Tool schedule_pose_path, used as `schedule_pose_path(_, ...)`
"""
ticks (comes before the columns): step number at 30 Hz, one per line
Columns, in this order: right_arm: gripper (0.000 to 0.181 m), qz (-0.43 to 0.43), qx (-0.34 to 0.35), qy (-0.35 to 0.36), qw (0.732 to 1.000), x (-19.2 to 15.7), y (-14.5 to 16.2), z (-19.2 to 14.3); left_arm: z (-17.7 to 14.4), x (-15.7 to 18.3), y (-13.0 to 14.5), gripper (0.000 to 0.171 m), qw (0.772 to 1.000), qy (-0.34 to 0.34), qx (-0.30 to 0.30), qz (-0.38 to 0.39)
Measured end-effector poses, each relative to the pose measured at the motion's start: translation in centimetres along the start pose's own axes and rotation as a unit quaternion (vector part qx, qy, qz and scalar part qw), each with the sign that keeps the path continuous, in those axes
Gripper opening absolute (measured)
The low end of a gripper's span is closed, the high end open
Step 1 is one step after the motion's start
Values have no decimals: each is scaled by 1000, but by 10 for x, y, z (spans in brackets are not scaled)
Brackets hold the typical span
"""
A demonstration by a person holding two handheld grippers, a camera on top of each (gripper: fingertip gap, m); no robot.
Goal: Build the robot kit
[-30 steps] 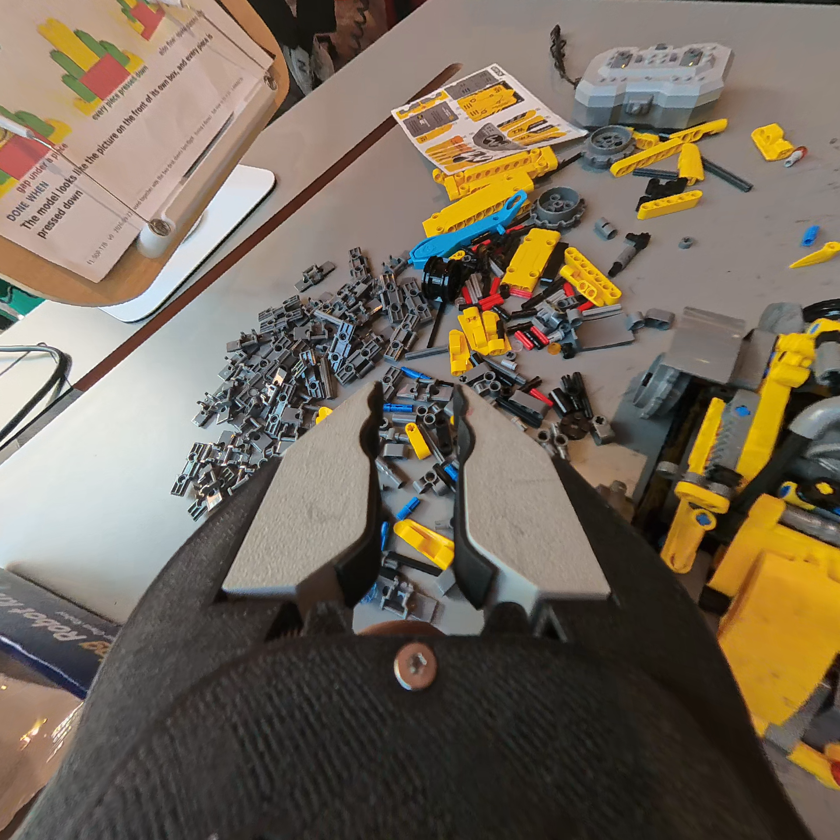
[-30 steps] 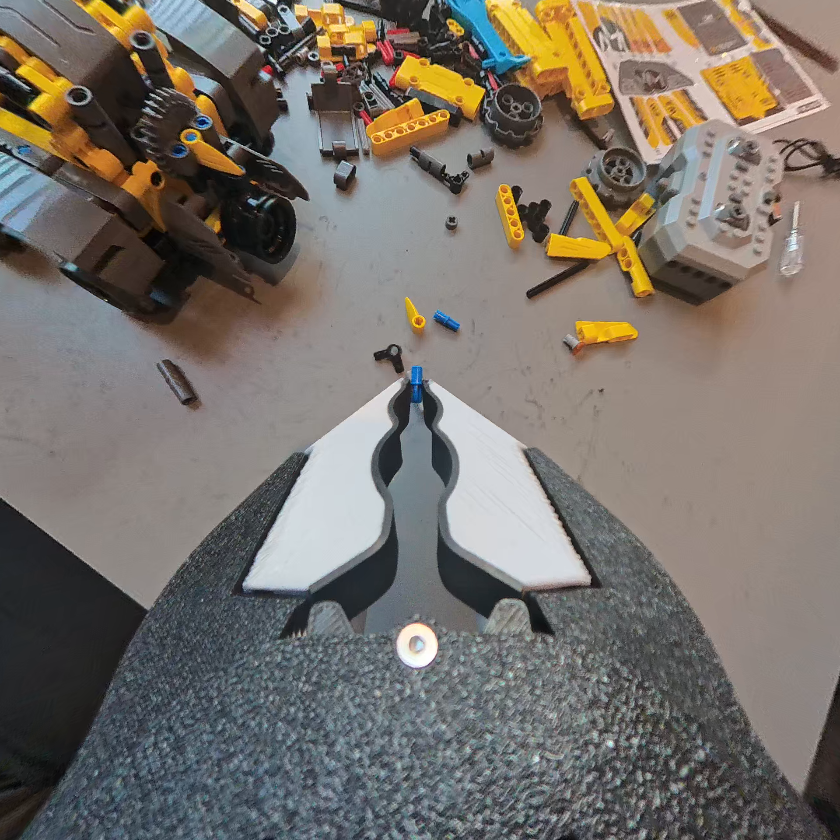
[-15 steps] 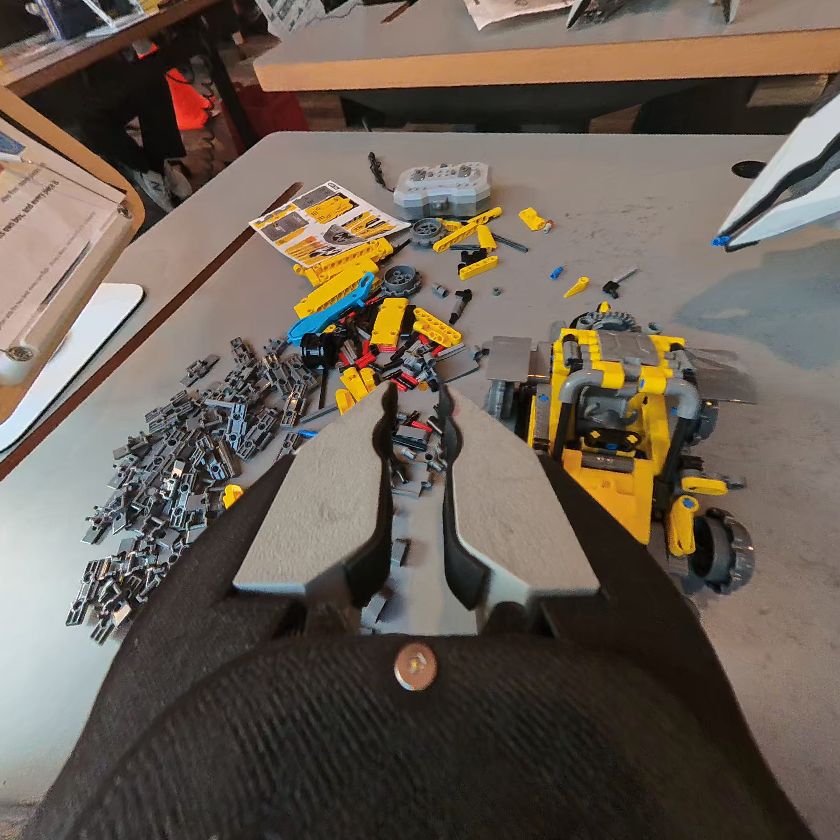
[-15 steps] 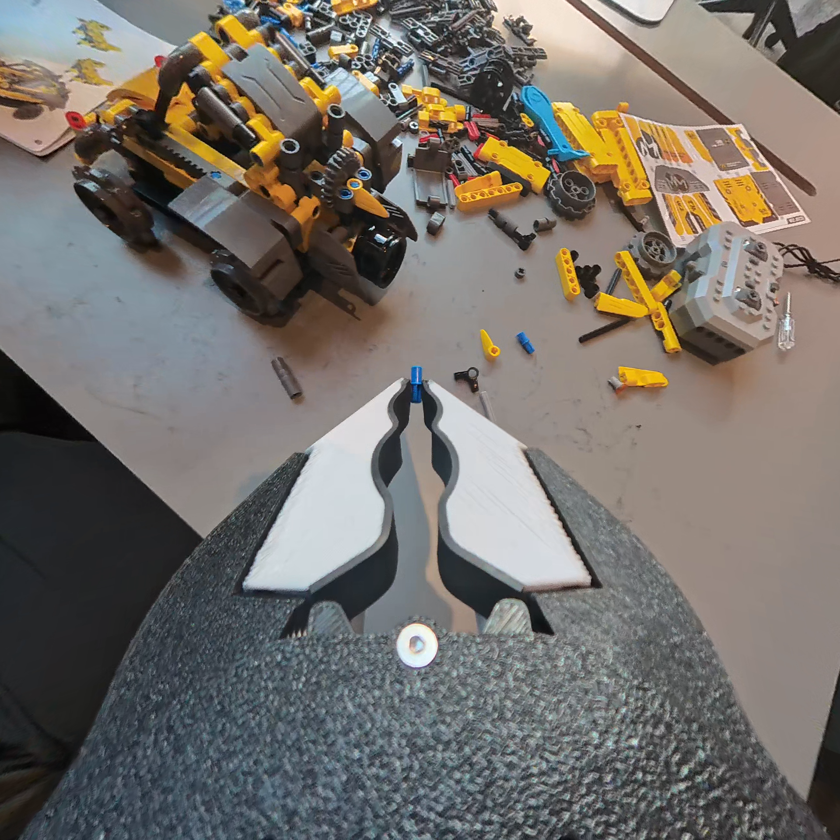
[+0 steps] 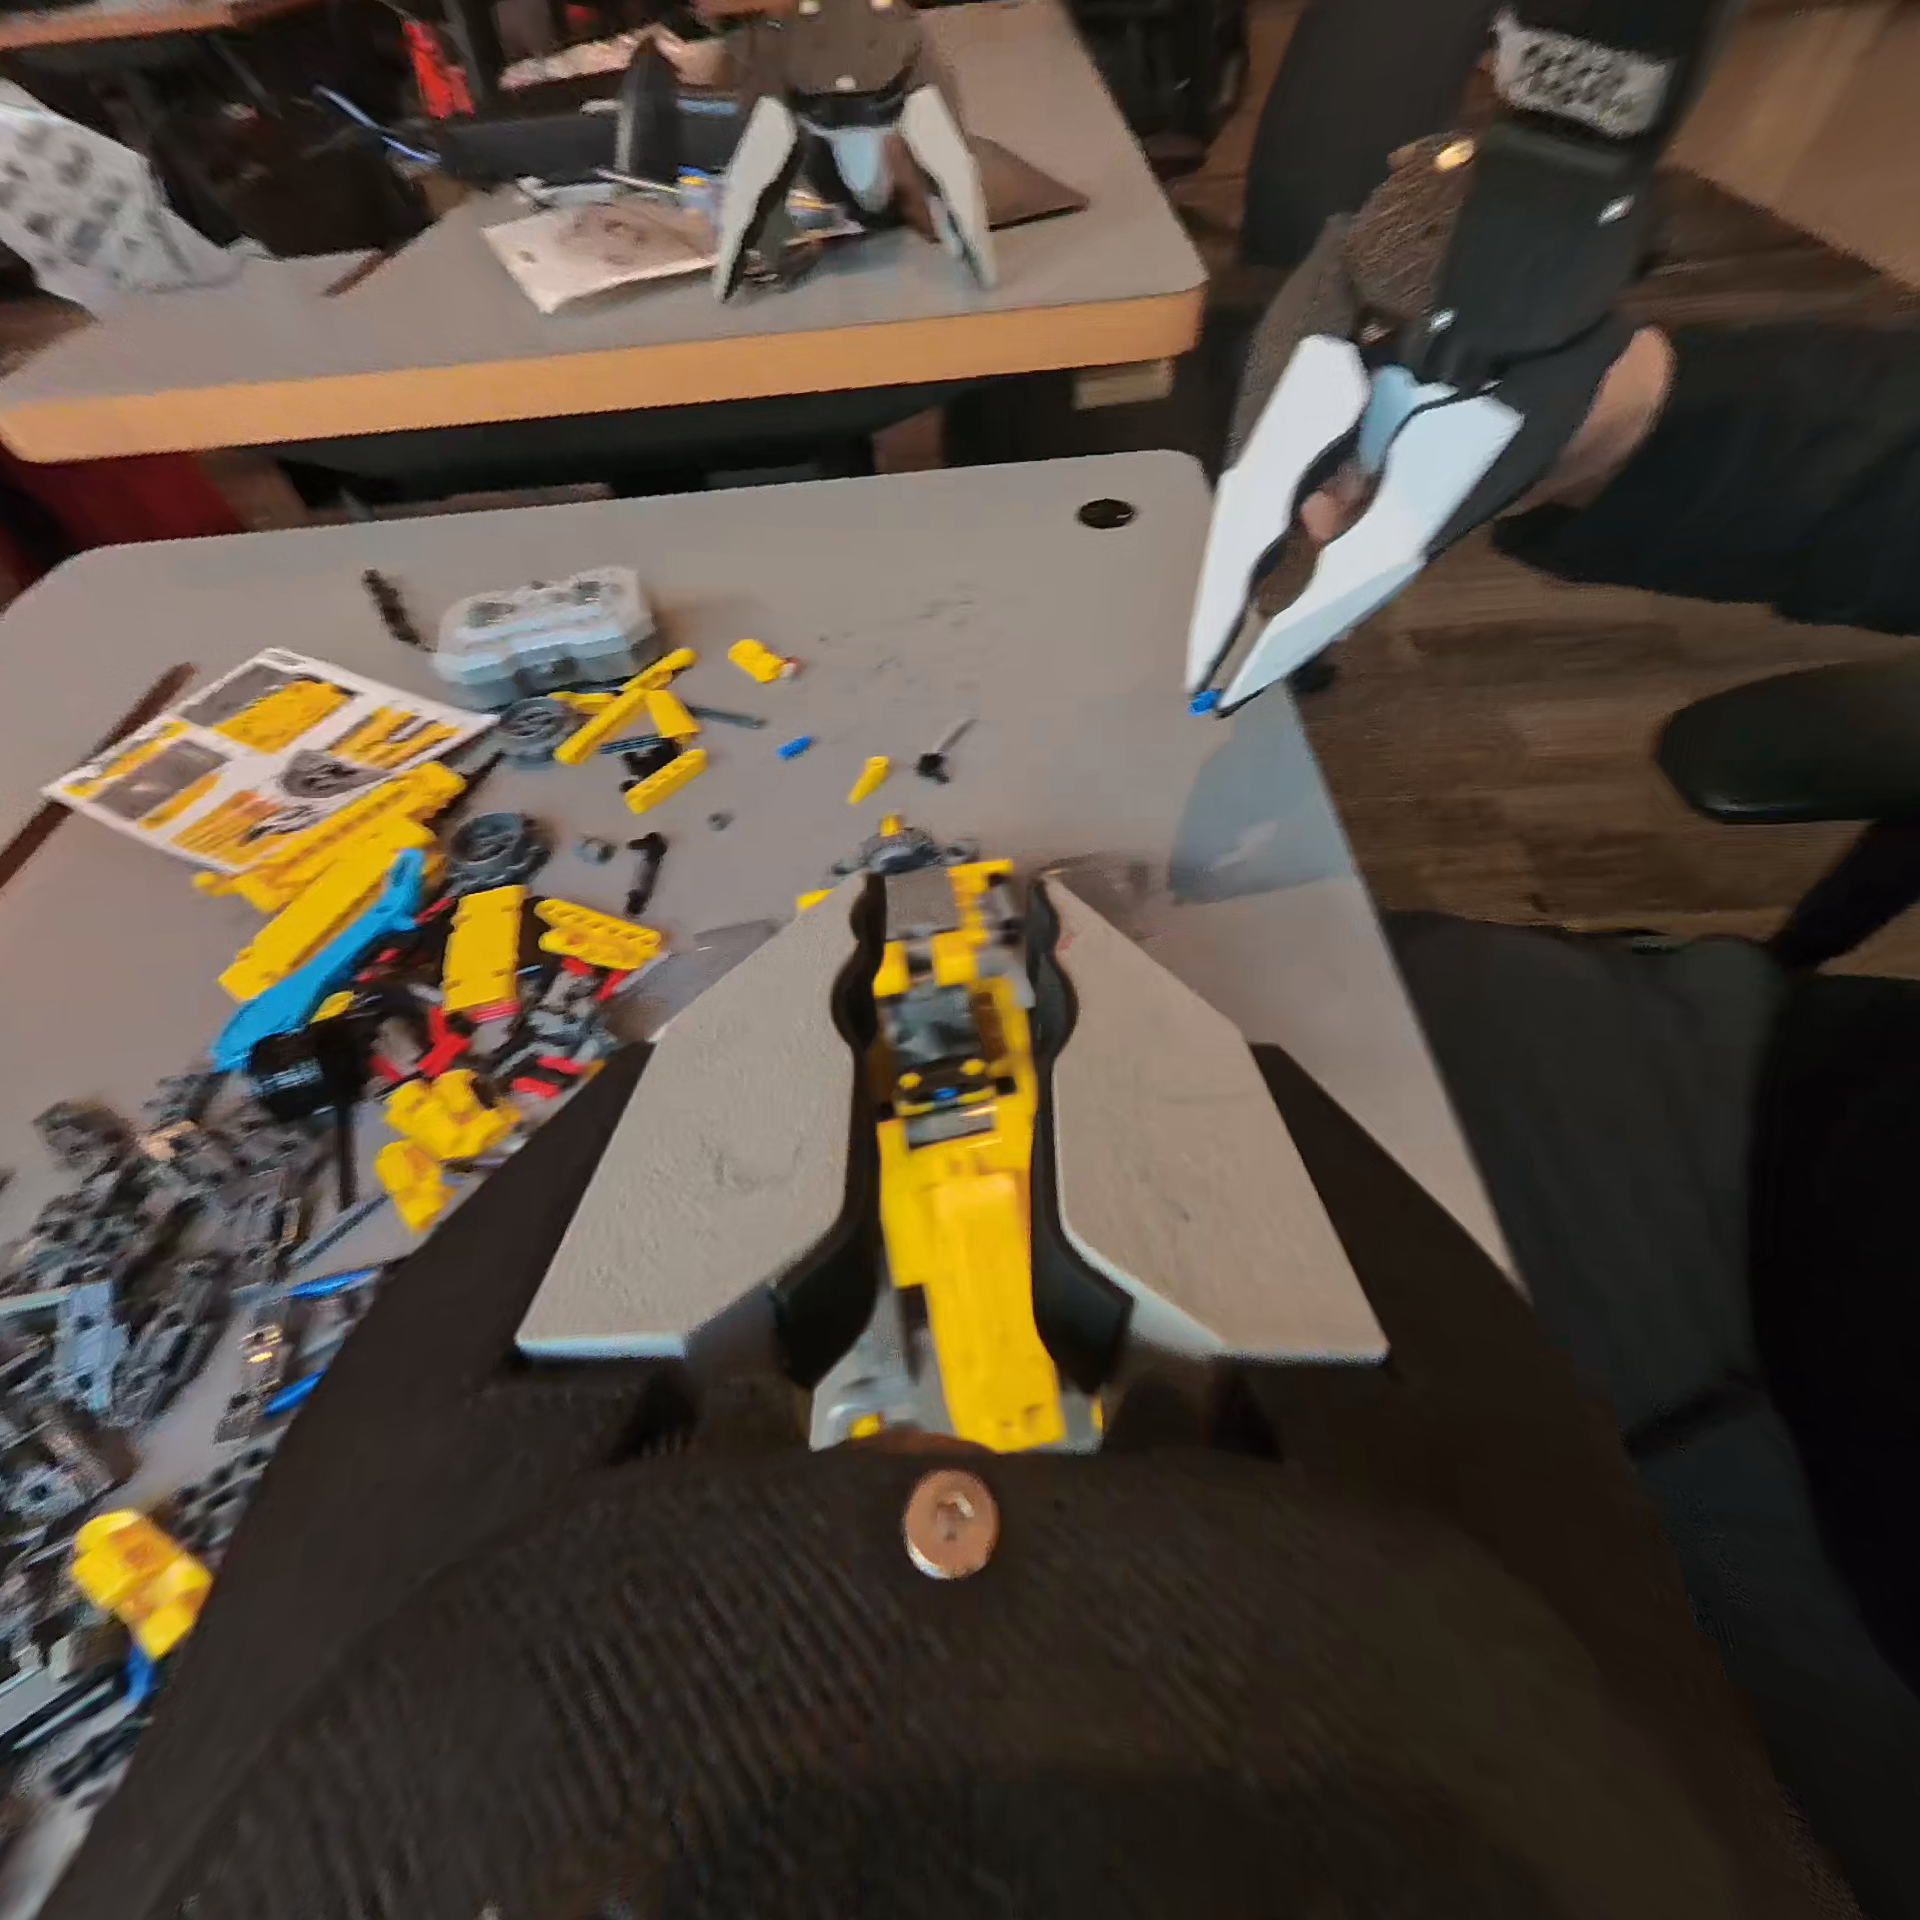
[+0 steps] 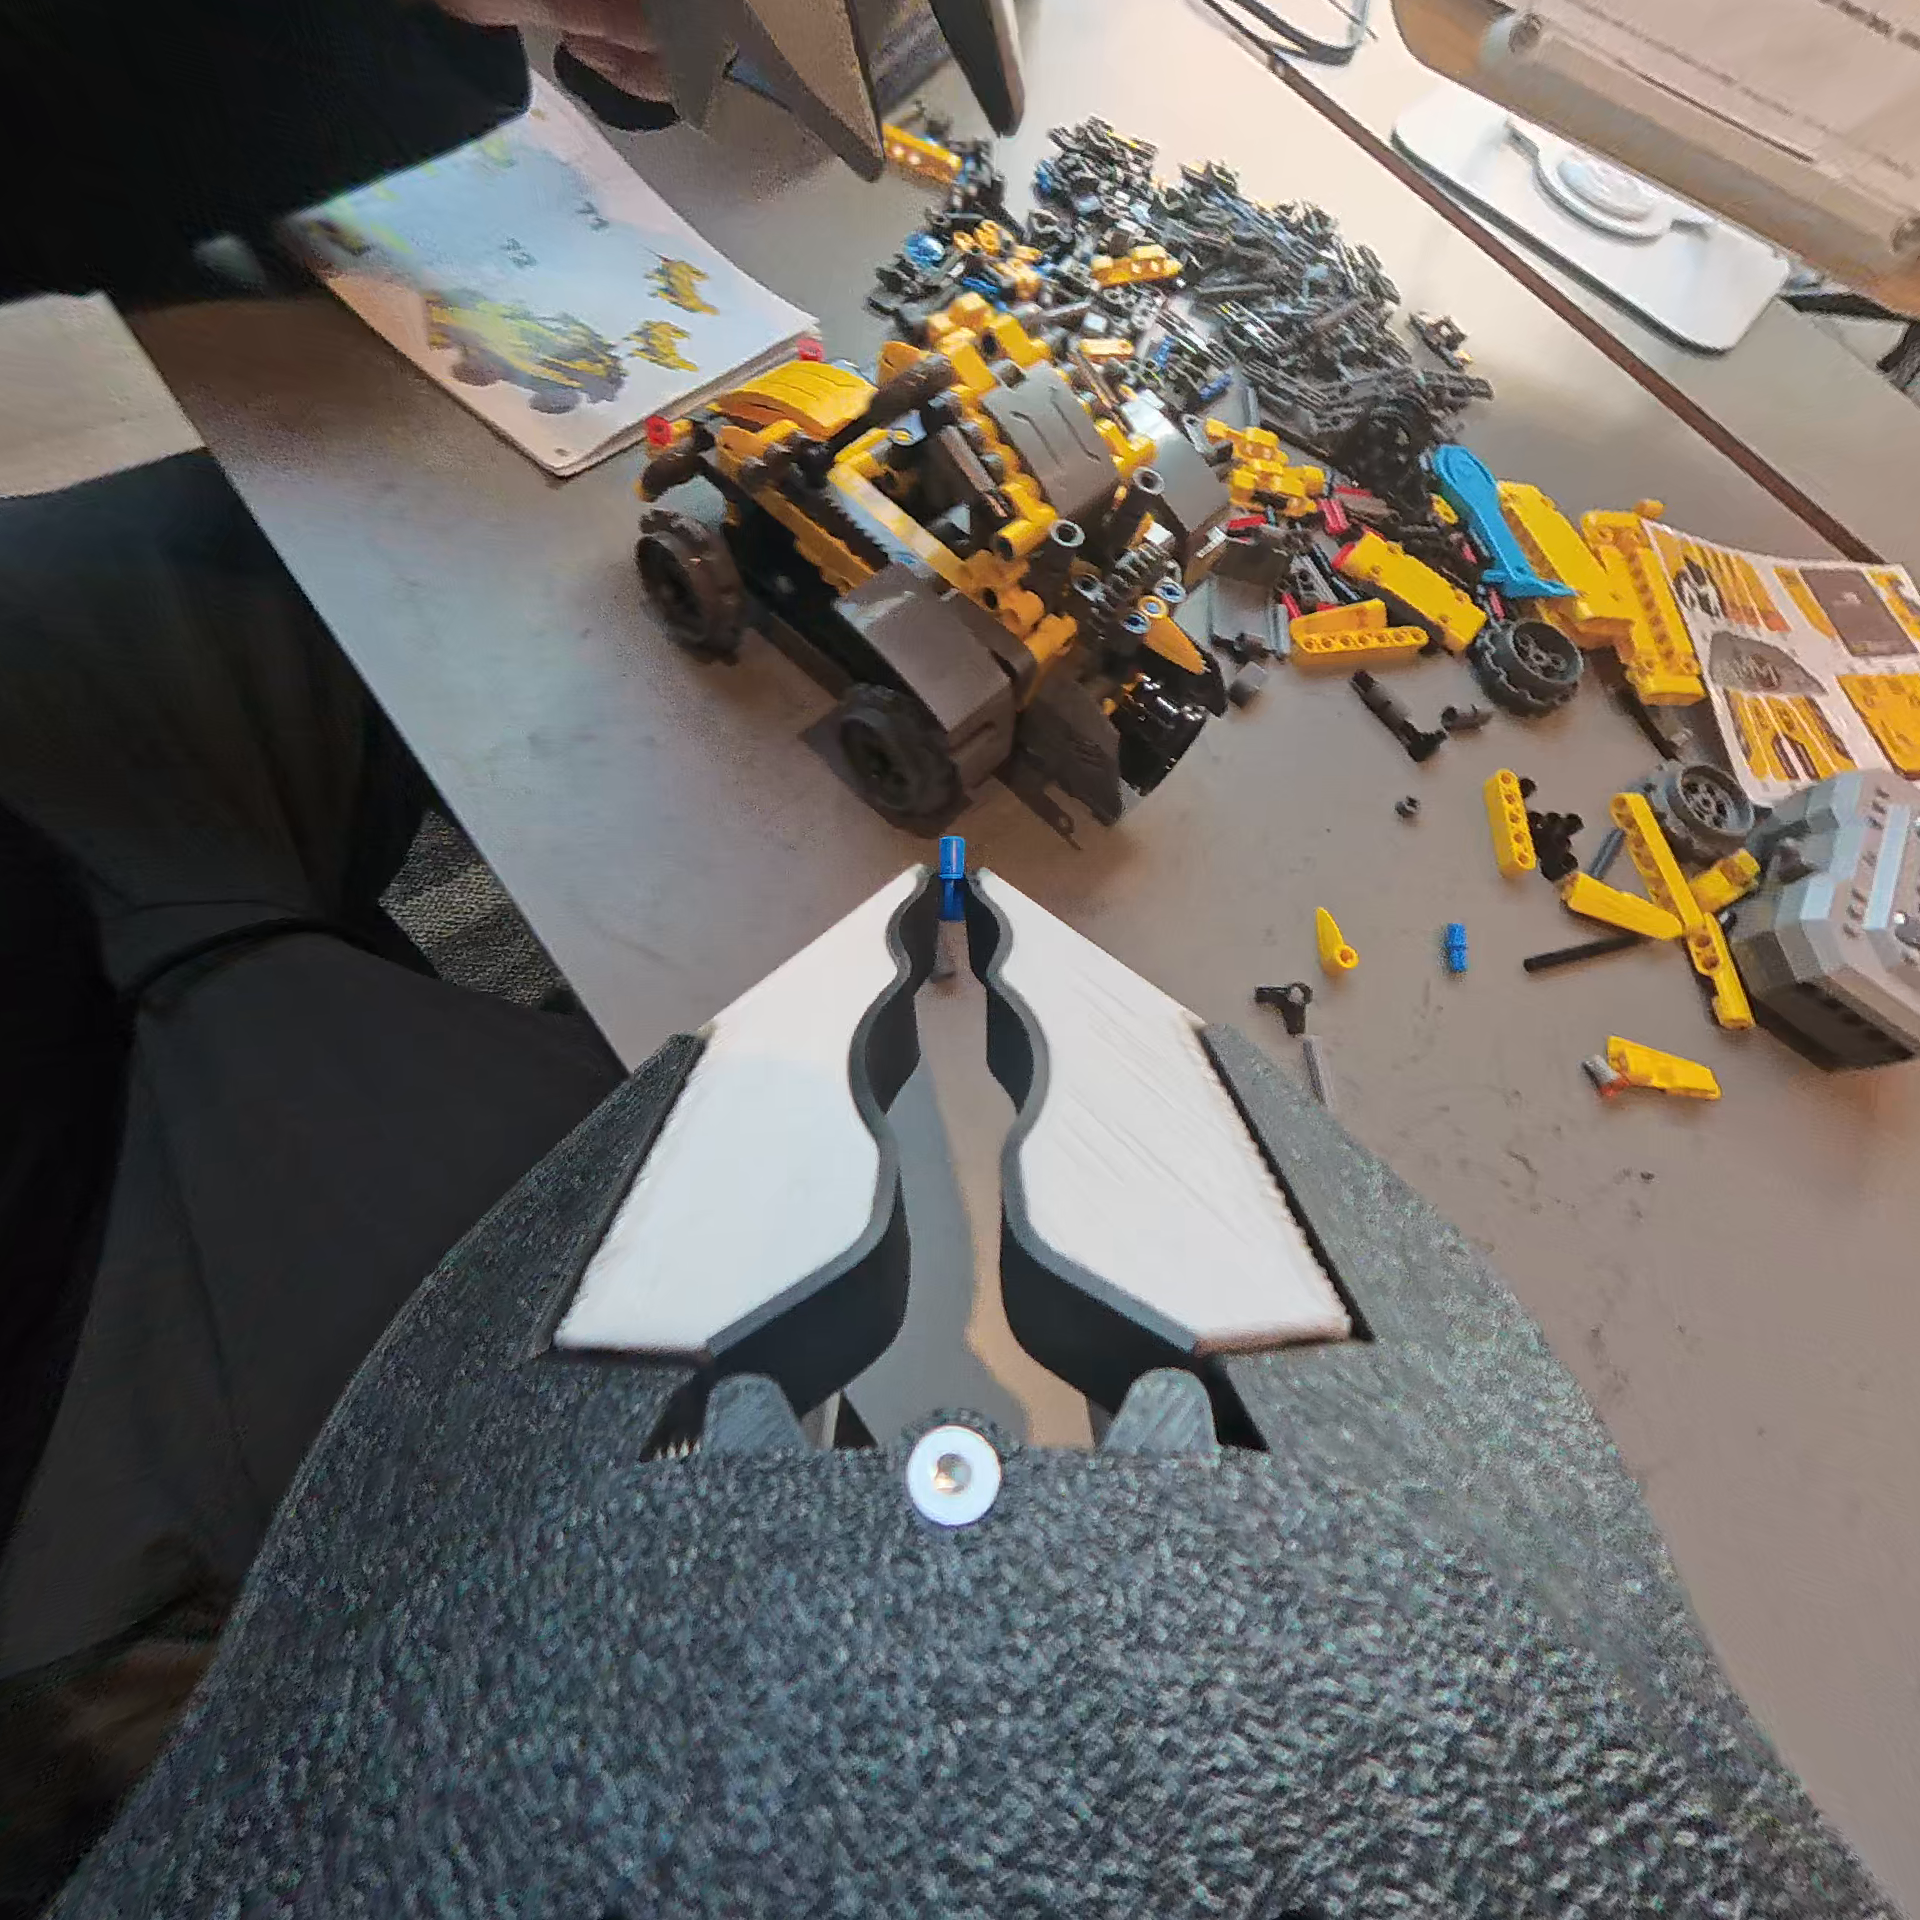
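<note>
**Listener:** What lies before your tools, biggest thing first?

**Operator:** A grey table [image 6: 582, 665] runs under both of my grippers. Ahead of my right gripper [image 6: 948, 883] stands a yellow and grey brick-built vehicle [image 6: 935, 582] on black wheels, well apart from the fingertips. Beyond it on the left I see an open instruction booklet [image 6: 551, 301]. Past the vehicle, a heap of dark grey pieces [image 6: 1299, 301] spreads out. To the right of that lie yellow beams [image 6: 1413, 592], a blue lever-shaped piece [image 6: 1486, 530] and a printed sheet [image 6: 1818, 644].

**Listener:** And nearer to the right gripper?

**Operator:** Far off to its right sits a grey box with studs [image 6: 1849, 914]. Closer, ahead and to the right of the tips, I see a yellow cone-shaped piece [image 6: 1335, 940], a loose blue pin [image 6: 1455, 948] and a small black connector [image 6: 1285, 1000], all resting apart on the table.

**Listener:** What does the right gripper carry?

**Operator:** Its fingers are nearly closed, pinching a small blue pin [image 6: 950, 878] upright at the very tips, raised above the table.

**Listener:** And the left?

**Operator:** My left gripper [image 5: 951, 894] hangs over the vehicle [image 5: 956, 1174], which fills the gap between its fingers. Those fingers stand moderately apart and grip nothing. The picture is blurred, so I cannot tell whether they touch the vehicle. The right gripper [image 5: 1210, 707] shows ahead on the right, above the table's edge.
</note>
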State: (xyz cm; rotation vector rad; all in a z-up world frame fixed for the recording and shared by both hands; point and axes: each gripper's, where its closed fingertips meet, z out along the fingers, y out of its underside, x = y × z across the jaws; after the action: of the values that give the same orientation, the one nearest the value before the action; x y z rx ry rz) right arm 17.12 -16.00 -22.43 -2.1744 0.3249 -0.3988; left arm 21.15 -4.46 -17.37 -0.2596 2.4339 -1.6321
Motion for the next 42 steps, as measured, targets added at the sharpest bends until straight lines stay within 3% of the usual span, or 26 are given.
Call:
schedule_pose_path(3,2,-22,11,-18,1000,-13,-6,-3,-7,29,-12,22,999,24,-20,7)
schedule_pose_path(5,2,-38,32,-32,998,-25,-16,-4,-14,42,-13,12,999,8,-31,-7)
schedule_pose_path(9,2,-104,53,-36,992,-50,-34,-6,-13,72,2,10,991,15,-39,-129)
schedule_pose_path(12,2,-150,63,-22,986,-64,-42,-6,-7,77,16,7,982,-20,-38,-183)
schedule_pose_path(21,2,-242,41,2,969,-88,-42,-2,24,129,14,17,966,74,-16,-248)
schedule_pose_path(32,2,-275,30,12,961,-99,-38,5,33,146,16,12,939,137,9,-316)
schedule_pose_path(42,2,-273,35,7,961,-106,-35,11,33,146,20,1,928,147,23,-341)
